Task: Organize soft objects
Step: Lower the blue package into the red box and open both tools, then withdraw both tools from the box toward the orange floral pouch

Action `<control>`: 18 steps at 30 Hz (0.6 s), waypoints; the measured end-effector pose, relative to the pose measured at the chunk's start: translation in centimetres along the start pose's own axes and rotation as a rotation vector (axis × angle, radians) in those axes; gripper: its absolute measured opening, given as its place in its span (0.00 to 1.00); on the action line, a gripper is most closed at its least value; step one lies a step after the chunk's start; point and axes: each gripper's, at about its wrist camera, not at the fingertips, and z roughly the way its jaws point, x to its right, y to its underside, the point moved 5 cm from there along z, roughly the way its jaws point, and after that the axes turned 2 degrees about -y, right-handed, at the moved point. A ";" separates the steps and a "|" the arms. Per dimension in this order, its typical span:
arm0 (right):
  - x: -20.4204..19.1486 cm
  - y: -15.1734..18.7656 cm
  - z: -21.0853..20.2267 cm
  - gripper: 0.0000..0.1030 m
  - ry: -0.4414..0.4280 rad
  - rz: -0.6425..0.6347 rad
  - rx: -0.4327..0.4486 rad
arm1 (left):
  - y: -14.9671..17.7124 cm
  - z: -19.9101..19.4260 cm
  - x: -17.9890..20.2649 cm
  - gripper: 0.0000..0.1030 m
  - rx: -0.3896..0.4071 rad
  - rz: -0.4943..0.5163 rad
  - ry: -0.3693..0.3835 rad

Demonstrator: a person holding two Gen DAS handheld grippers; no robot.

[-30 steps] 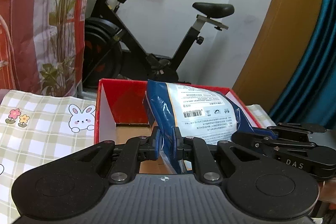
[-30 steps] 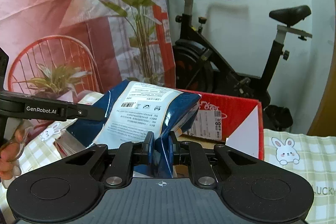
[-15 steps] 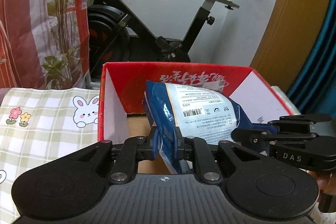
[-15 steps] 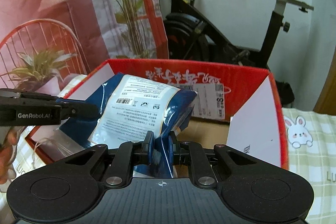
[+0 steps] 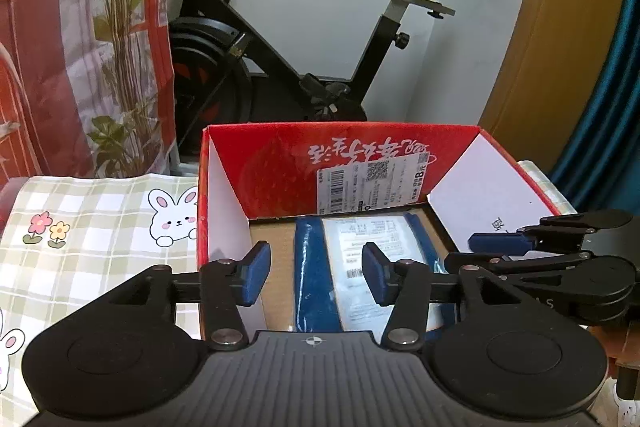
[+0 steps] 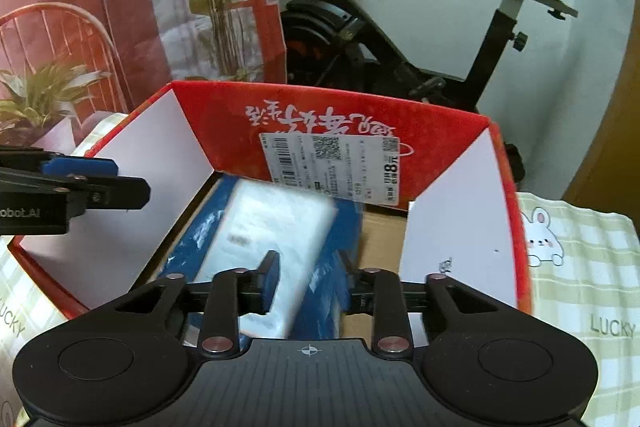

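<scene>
Blue-and-white pouch (image 5: 352, 267) lies flat on the cardboard floor of the red box (image 5: 280, 155), label up, toward the box's left half in my right view. My left tool (image 5: 314, 277) hangs over it, jaws opening, pads clear of the pouch. My right tool (image 6: 310, 281) sits above the near end of the pouch (image 6: 264, 239), jaws also opening, nothing pinched. Box stands on a checked bunny cloth (image 5: 92, 227) over the bench. Exercise bike (image 5: 304, 39) behind.
</scene>
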 end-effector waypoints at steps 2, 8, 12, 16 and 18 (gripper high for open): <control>0.0 -0.1 -0.9 0.47 0.010 0.000 0.020 | 0.0 -0.4 0.2 0.55 0.004 0.002 -0.002; -0.5 -0.1 -3.7 0.60 0.022 -0.020 0.060 | 0.3 -2.5 0.8 0.67 0.032 0.009 -0.009; -1.0 0.1 -5.7 0.75 0.024 -0.030 0.085 | 0.7 -4.1 1.2 0.75 0.049 0.014 -0.017; -1.6 0.8 -7.5 0.90 0.026 -0.029 0.110 | 1.6 -5.7 1.4 0.81 0.059 0.008 -0.023; -1.7 1.2 -8.3 0.97 0.028 -0.024 0.122 | 2.2 -6.4 1.5 0.85 0.062 0.005 -0.029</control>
